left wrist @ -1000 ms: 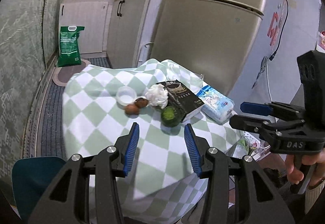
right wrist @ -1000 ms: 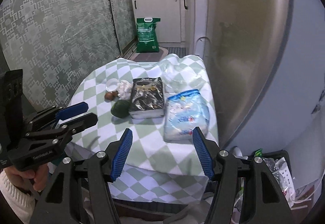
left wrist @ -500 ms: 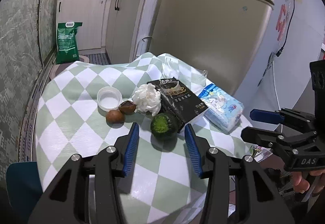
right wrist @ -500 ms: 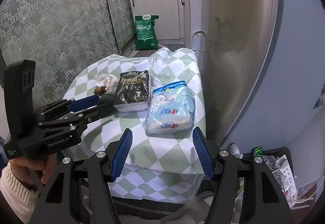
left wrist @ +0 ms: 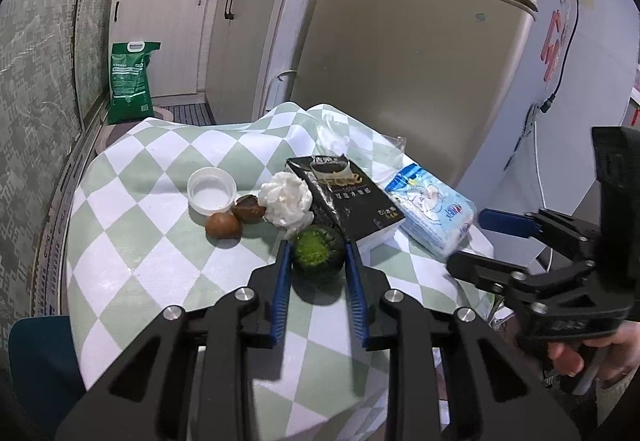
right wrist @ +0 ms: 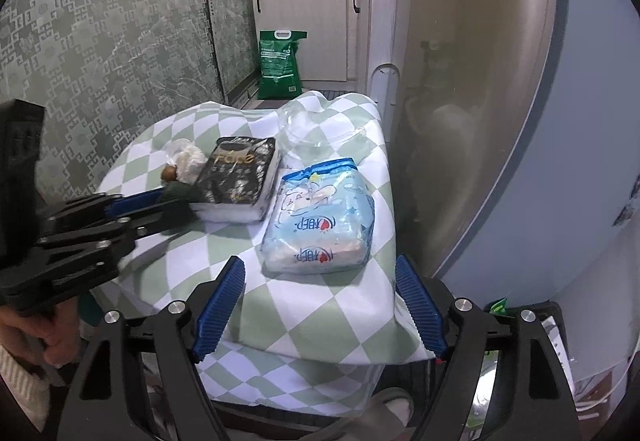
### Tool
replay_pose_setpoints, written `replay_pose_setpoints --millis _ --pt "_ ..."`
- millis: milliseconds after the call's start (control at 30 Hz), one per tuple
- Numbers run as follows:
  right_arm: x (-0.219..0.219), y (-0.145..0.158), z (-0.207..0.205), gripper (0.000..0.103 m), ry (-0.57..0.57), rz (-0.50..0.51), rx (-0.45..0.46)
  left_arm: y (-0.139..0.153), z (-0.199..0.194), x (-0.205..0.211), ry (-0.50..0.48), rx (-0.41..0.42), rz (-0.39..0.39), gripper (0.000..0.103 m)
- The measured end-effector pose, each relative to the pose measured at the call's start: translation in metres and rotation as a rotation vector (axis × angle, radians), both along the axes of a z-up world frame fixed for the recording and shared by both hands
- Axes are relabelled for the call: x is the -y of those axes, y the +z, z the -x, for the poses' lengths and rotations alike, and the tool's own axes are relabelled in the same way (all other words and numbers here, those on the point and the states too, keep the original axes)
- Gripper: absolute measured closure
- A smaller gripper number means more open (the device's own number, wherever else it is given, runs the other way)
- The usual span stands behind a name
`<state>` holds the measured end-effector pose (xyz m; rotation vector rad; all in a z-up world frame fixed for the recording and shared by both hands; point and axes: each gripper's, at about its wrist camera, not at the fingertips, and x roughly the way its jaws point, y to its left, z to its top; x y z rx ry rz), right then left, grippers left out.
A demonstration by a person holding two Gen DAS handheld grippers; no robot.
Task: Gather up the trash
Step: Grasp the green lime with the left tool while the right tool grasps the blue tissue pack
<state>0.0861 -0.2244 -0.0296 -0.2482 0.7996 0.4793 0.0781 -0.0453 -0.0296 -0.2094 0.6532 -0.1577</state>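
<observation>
A green round fruit remnant (left wrist: 318, 253) lies on the green-and-white checked tablecloth (left wrist: 160, 241), against a black packet (left wrist: 348, 197). My left gripper (left wrist: 316, 245) has its jaws closing, blue pads against both sides of the fruit. Behind it lie a crumpled white tissue (left wrist: 286, 197), two brown shells (left wrist: 223, 225) and a white lid (left wrist: 211, 191). My right gripper (right wrist: 320, 269) hovers over the table's near edge, its jaws opening with nothing between them. A blue tissue pack (right wrist: 320, 221) lies just beyond it. In the right wrist view the left gripper (right wrist: 160, 201) hides most of the fruit.
A clear plastic bag (right wrist: 308, 129) lies at the table's far end. A tall fridge (left wrist: 420, 41) stands tight against the table's right side. A black bin (right wrist: 552, 325) with rubbish sits on the floor by the fridge. A green sack (left wrist: 130, 81) leans at the cabinets.
My left gripper went forward to the green fruit and its jaws narrowed around it. The right gripper came nearer the tissue pack and its jaws spread wider.
</observation>
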Motion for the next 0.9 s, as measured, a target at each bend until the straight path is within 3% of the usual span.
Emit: replay_pose_setpoints --millis 600,667,733,900 --pt "-0.021 -0.011 -0.021 0.023 -0.054 0.060 0.062 0.016 0.031 -0.020 -0.031 0.037 0.040 0.074" --pt "-0.025 -0.011 -0.022 0.029 -0.064 0.086 0.077 0.017 0.035 -0.023 -0.028 0.042 0.040 0.074" --pt "-0.026 -0.010 -0.022 0.045 -0.086 0.113 0.092 0.019 0.039 -0.027 -0.024 0.049 0.042 0.074" --pt "-0.017 -0.004 -0.025 0.052 -0.122 0.100 0.072 0.023 0.049 -0.035 -0.014 0.062 0.046 0.074"
